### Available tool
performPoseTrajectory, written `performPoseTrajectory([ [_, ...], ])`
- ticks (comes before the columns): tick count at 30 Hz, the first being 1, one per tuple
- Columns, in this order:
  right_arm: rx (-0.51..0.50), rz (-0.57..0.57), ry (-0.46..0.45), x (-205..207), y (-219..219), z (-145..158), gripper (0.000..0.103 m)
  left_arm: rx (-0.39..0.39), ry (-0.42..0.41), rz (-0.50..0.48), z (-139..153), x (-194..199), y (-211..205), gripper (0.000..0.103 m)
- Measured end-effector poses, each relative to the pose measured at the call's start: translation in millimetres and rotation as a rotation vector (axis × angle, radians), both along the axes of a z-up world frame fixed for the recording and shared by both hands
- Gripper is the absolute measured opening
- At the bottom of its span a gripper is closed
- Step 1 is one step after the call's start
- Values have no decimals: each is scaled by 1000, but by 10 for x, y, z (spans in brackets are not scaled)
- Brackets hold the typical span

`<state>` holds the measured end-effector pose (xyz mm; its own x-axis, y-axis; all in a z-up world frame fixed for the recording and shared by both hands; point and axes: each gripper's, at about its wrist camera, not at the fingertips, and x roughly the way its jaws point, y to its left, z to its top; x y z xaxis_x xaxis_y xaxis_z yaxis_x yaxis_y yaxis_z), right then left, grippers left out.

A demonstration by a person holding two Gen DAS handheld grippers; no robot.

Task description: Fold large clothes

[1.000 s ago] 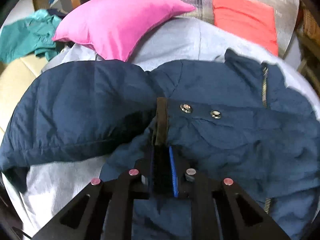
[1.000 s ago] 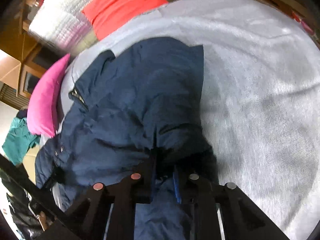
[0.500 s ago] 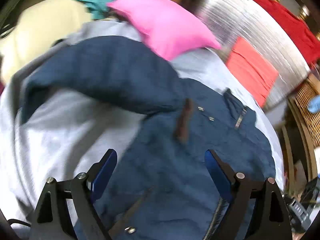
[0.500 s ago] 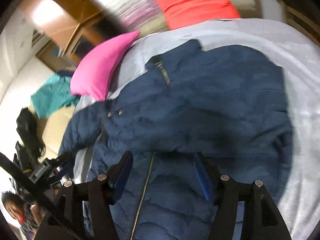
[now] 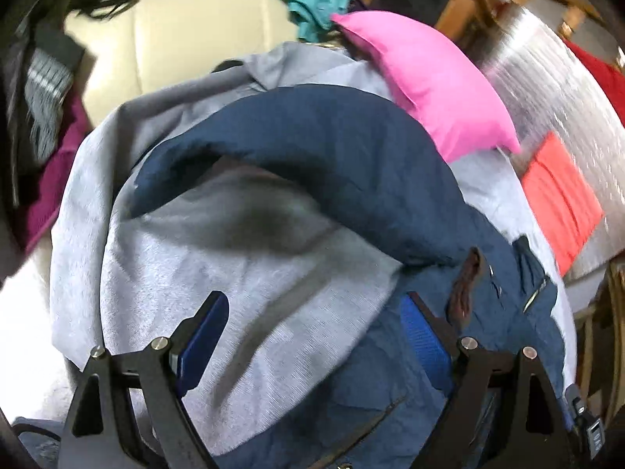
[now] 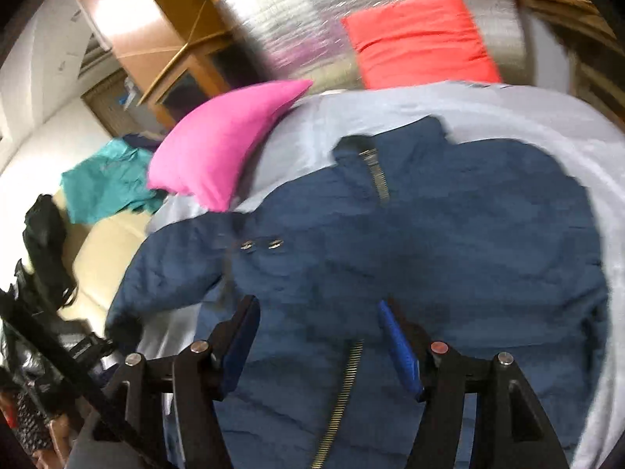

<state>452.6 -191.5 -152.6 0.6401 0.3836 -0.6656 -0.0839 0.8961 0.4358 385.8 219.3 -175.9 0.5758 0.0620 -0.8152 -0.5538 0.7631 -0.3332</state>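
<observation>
A dark blue padded jacket lies spread on a grey blanket, zip running down its front. One sleeve arches out to the left over the blanket. My left gripper hangs open above the blanket and the jacket's edge, nothing between its blue pads. My right gripper stands open over the jacket's front near the zip, holding nothing.
A pink pillow rests at the blanket's far left. Behind it sit a teal garment, a cream seat, a silver padded mat with a coral cushion, and wooden furniture. Dark clothes pile at the left.
Both grippers let go of the jacket, opened wide and pulled back from it. The left view swung left onto the sleeve and bare blanket; the right one rose over the jacket's front.
</observation>
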Motion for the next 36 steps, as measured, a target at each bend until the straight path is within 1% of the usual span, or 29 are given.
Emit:
performPoseTrajectory([
  [2,-43,34,-9,5,112,-38,67,-56,-5,48,-56,-37,180,89],
  [3,-52,47,-5,5,141,-67,67,-112,-13,84,-91,-59,310,89],
  [4,-50,68,10,14,161,-124,67,-150,-21,103,-111,-72,370,89],
  [5,-28,88,29,25,161,-183,67,-221,-48,132,-140,-103,504,89],
  [6,-12,98,39,29,161,-227,67,-265,-74,156,-155,-127,606,89],
  [7,7,104,54,32,145,-273,67,-290,-89,172,-170,-130,667,89],
  [9,27,96,74,38,121,-345,67,-381,-122,227,-222,-161,908,89],
  [10,41,95,84,39,107,-371,67,-413,-133,250,-256,-165,989,89],
  [12,58,94,95,47,92,-392,67,-500,-135,339,-365,-139,1212,88],
  [13,59,95,97,56,94,-397,67,-517,-133,357,-384,-117,1274,88],
  [14,53,96,95,61,111,-399,67,-535,-150,373,-383,-62,1350,88],
  [16,36,100,98,69,137,-406,67,-507,-173,359,-313,54,1397,88],
  [17,29,104,103,73,146,-411,67,-476,-167,339,-273,158,1408,87],
  [18,26,108,106,79,154,-422,67,-455,-149,323,-266,253,1400,77],
  [19,24,110,111,82,156,-432,67,-457,-141,312,-281,300,1393,56],
  [20,24,111,114,83,153,-440,67,-475,-149,292,-299,345,1384,45],
  [21,23,114,118,85,155,-449,67,-484,-176,273,-281,370,1347,26],
  [22,21,113,118,82,156,-449,67,-467,-189,267,-241,367,1327,21],
  [23,19,112,117,75,154,-447,67,-411,-206,253,-129,369,1266,20],
  [24,19,113,117,69,152,-446,67,-373,-224,232,-38,370,1221,17],
  [25,19,116,118,62,150,-445,67,-315,-256,198,115,373,1145,14],
  [26,19,115,117,50,144,-441,67,-278,-275,180,185,385,1115,13],
  [27,19,115,116,43,142,-437,67,-215,-302,148,335,376,1015,12],
  [28,18,117,116,31,138,-431,67,-167,-327,114,465,363,905,11],
  [29,16,117,114,21,133,-420,67,-142,-342,93,531,339,830,11],
  [30,13,115,109,11,130,-402,67,-96,-369,57,650,319,708,11],
  [33,-1,103,74,-39,82,-284,67,41,-435,-53,949,249,349,10],
  [36,-4,86,44,-95,-6,-172,67,93,-498,-140,1137,190,57,9],
])
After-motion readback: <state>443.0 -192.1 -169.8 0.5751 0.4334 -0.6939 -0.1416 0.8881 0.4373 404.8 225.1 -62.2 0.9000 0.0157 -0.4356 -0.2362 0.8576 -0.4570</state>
